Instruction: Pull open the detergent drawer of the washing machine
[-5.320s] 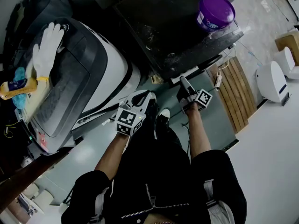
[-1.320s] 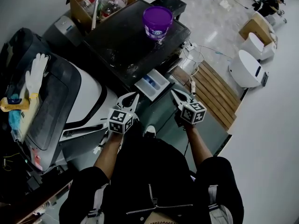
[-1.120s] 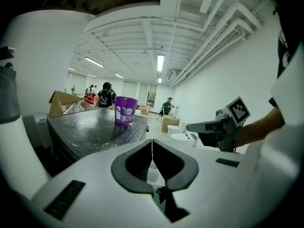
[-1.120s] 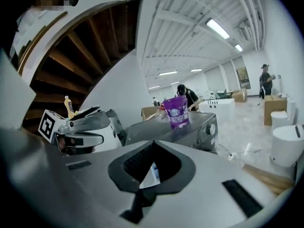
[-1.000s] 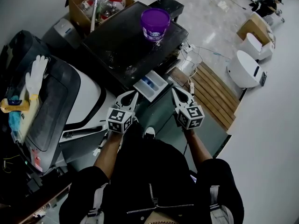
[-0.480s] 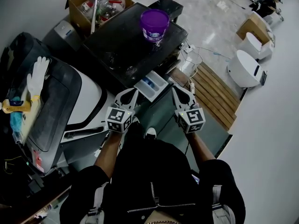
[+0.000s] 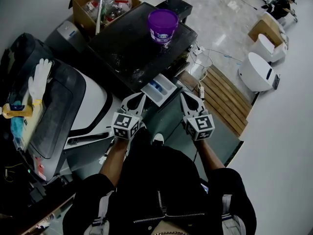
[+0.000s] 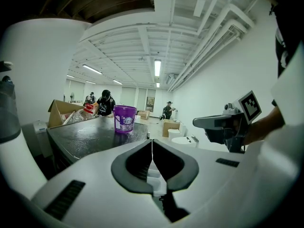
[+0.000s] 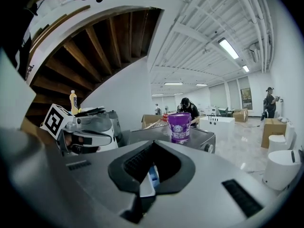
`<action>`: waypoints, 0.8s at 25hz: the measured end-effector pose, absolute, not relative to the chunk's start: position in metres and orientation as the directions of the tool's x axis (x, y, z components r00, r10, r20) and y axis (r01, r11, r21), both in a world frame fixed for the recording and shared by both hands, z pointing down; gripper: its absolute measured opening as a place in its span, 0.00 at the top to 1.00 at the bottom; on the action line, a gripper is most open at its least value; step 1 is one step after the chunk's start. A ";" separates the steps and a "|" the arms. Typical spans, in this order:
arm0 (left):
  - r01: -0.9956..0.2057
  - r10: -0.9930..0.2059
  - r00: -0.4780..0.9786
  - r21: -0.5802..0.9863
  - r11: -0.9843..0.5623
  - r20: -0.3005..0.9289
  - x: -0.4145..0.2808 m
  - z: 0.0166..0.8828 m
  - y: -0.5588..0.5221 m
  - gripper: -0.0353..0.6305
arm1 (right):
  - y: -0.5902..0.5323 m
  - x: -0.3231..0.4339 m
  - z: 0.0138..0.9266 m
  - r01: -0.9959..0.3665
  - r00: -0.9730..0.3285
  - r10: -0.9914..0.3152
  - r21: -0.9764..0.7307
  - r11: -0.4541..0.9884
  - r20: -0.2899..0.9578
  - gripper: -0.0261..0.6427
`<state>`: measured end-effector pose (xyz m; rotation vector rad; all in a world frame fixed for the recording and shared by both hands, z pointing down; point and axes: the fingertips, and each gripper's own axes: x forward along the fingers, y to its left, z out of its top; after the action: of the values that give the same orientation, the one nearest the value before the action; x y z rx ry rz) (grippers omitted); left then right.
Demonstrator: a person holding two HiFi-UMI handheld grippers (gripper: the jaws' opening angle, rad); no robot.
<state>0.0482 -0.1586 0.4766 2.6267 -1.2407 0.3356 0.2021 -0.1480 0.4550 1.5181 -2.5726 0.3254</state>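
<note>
Room: big white hall, pale glossy floor (image 7: 230, 13), slatted wooden pallet (image 7: 225, 102) at right w/ round white units (image 7: 257, 71) beyond it. Centre: washing machine (image 7: 137, 43) w/ dark top surface. On it a purple bucket (image 7: 163, 24) stands toward the far corner, and a cardboard box (image 7: 95, 1) of bottles sits behind. At left a second machine (image 7: 73, 102), white w/ dark lid, has a white glove (image 7: 39, 77) lying on top.

From the dark machine's front the detergent drawer (image 7: 158, 89) sticks out, white w/ blue insert, approx. between the two grippers and just ahead of their tips. The left gripper (image 7: 140, 98) is just beside its left corner, the right gripper (image 7: 184, 96) near its right side; contact not clear. Both prs of fingers (image 8: 135, 164) are closed tip to tip, nothing held. The drawer shows thru the gap behind each pr.
</note>
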 end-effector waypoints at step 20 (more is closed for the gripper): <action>-0.778 -0.722 0.618 0.108 -0.619 0.312 0.048 0.483 -0.158 0.91 | -0.150 0.199 0.461 -0.878 -0.480 -0.847 -0.123 0.463 0.230 0.95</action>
<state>0.0481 -0.1583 0.4827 2.6108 -1.2304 0.3502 0.1995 -0.1499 0.4614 1.5232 -2.5689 0.3392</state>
